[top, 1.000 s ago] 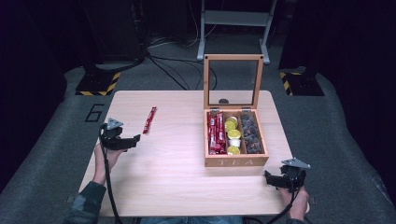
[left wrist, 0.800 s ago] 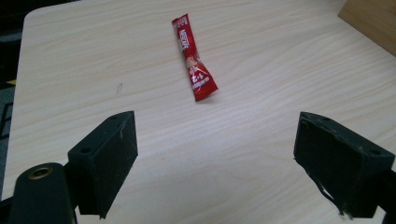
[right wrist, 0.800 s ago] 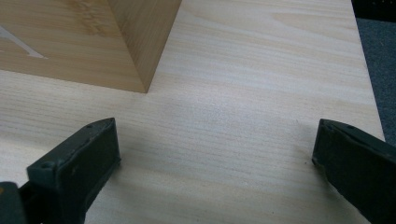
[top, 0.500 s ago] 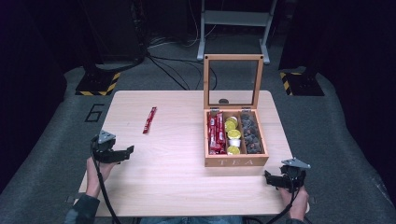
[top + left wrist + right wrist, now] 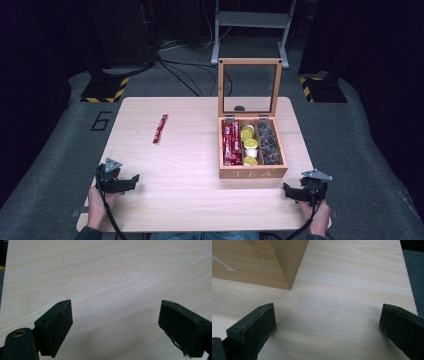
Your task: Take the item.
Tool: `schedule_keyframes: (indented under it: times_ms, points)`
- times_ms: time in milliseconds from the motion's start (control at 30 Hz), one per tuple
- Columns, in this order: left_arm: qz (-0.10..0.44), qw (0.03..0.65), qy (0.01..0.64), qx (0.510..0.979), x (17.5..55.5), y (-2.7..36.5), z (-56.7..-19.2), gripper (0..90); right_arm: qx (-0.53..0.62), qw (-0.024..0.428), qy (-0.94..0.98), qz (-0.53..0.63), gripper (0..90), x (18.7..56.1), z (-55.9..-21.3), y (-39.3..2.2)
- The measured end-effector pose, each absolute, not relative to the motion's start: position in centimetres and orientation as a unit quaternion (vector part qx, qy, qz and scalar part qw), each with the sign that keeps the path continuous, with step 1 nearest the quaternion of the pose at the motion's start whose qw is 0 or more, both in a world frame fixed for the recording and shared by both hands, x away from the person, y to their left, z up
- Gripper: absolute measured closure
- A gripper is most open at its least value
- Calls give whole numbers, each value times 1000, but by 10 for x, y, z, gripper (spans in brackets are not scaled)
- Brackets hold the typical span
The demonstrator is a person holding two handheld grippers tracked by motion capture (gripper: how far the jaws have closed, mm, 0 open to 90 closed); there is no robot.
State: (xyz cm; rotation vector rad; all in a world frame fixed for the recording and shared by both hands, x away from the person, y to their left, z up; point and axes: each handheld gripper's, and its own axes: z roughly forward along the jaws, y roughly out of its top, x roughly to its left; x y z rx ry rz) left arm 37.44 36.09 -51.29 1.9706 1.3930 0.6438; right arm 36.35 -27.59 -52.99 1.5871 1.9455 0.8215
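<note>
High view: my left gripper (image 5: 131, 180) at lower left and right gripper (image 5: 288, 190) at lower right hold nothing, jaws spread. The red packet (image 5: 160, 128) lies loose, upper left of the tea box (image 5: 253, 172). I judge a lengthwise-centred pinch best.

One pale wooden bench (image 5: 190, 200) was out there, and on it sat one open wooden tea box with a glass-paned lid (image 5: 252, 173), split into three compartments. Just one red sachet (image 5: 160, 128) lay loose on the bench. Two black two-jaw grippers were in play, left (image 5: 132, 179) and right (image 5: 287, 190), each with jaws spread wide.
</note>
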Motion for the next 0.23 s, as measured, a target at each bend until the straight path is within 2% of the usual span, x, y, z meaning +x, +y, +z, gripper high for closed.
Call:
schedule_keyframes:
  times_ms: [233]
  points:
    - [239,314,536,746,373,361,-524,98,583,248,713,301,0,363,-530,-276]
